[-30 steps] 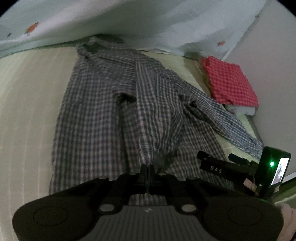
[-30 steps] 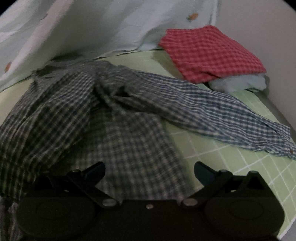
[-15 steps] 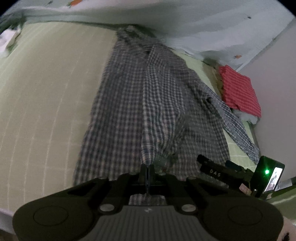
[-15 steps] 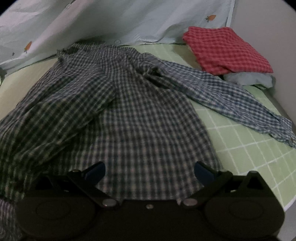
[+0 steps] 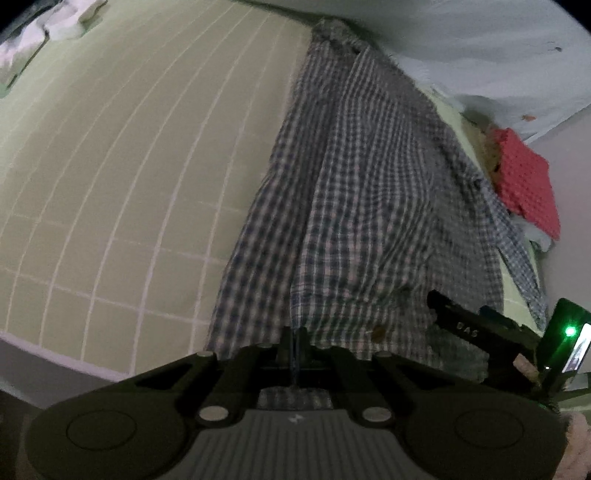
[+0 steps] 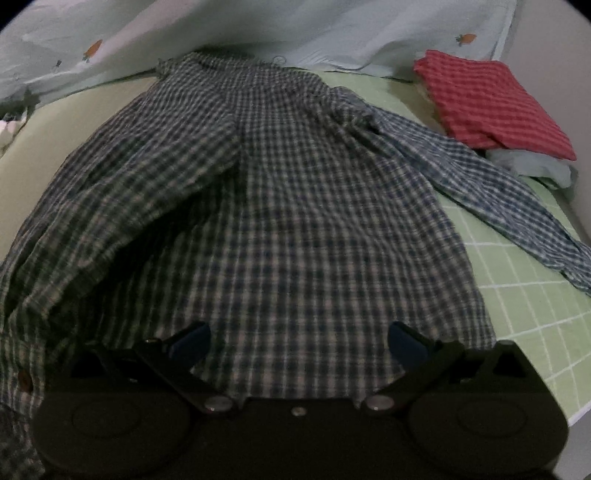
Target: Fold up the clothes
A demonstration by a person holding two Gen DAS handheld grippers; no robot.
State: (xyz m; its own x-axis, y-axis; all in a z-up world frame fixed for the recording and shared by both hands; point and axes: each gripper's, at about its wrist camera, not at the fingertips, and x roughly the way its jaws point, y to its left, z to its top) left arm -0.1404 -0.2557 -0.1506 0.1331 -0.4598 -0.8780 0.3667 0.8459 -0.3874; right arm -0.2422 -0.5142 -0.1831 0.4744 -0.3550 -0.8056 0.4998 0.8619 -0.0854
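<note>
Colours and patterns — bed and clothes

Shirt (image 6: 295, 221): small check, dark blue-grey on pale cream. Bed sheet (image 5: 110, 166): pale green, thin white grid lines. Folded cloth (image 6: 491, 99): red check, lying on a pale blue-grey piece (image 6: 532, 166). Quilt (image 6: 332, 29): light blue-white, small orange carrot motifs. Tongs — left (image 5: 294, 347) and right (image 6: 299, 339) — black; a green light (image 5: 570, 331).

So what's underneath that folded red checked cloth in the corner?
The red checked cloth sits on a pale blue folded piece peeking out at its near edge. How far that runs beneath, or anything else under it, is hidden.
</note>
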